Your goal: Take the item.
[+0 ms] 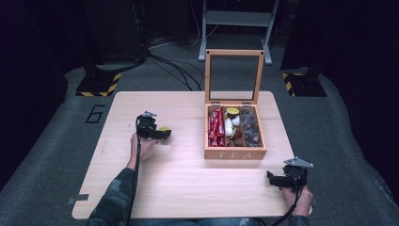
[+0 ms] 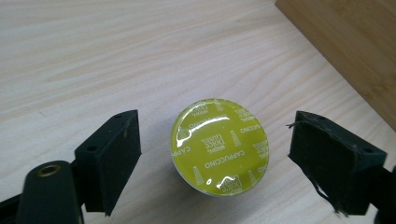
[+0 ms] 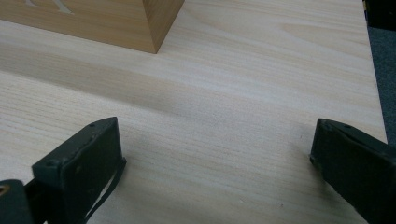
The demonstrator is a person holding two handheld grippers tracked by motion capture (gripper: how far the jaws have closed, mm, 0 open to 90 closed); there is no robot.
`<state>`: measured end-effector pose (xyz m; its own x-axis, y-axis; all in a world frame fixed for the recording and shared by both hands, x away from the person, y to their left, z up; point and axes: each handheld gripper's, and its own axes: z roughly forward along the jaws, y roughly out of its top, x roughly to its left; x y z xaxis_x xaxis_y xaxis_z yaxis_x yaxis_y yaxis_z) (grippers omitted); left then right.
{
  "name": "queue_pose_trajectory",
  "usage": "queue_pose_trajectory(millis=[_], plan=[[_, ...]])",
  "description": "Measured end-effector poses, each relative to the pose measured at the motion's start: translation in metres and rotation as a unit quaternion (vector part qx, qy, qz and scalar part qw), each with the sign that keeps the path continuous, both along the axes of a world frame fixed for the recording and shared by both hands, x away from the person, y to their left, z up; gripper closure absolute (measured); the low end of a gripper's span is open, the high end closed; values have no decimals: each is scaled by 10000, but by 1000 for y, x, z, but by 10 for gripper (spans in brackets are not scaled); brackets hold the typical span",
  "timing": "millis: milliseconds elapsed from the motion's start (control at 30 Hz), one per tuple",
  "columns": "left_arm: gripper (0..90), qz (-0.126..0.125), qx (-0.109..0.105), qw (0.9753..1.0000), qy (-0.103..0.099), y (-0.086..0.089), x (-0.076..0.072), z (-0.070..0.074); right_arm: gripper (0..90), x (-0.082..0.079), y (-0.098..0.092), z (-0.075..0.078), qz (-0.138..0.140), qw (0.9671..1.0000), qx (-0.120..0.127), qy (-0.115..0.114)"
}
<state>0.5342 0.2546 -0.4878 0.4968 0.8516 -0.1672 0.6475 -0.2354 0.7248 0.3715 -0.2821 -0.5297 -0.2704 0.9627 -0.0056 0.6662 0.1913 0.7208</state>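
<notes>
Yellow-green cappuccino capsule [image 2: 219, 145] lies on the worktop [image 1: 188, 188] toward its left edge, between the spread, untouching jaws of the left tool [image 2: 212, 158]. Right tool [image 3: 219, 172] gapes empty near the right front corner.

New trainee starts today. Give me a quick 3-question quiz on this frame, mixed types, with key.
1. True or false: the left gripper is clamped on the yellow capsule.
2. Which compartment of the tea box holds the red packets? A) the person's left B) middle C) the person's right
3. Fill in: the right gripper has its jaws apart over bare ____.

Key
1. False: in the left gripper view the jaws stand apart on either side of the capsule, with gaps showing.
2. A
3. table; nothing lies between the jaws.
</notes>
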Motion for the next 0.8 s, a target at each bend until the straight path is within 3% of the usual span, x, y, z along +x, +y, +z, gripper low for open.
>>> queue_pose_trajectory(millis=[100, 167, 400, 567, 800], plan=[[147, 90, -130, 9998, -141, 3, -5, 8, 14, 0, 0, 0, -4, 10000, 3, 3], [139, 94, -198, 9997, -103, 5, -8, 12, 15, 0, 0, 0, 6, 10000, -2, 5], [101, 23, -125, 9995, -304, 12, -20, 29, 14, 0, 0, 0, -1, 10000, 0, 3], [77, 8, -87, 9986, -525, 21, -39, 46, 14, 0, 0, 0, -16, 10000, 10, -1], [50, 0, 52, 9976, -685, 34, -64, 56, 14, 0, 0, 0, -17, 10000, 8, 2]])
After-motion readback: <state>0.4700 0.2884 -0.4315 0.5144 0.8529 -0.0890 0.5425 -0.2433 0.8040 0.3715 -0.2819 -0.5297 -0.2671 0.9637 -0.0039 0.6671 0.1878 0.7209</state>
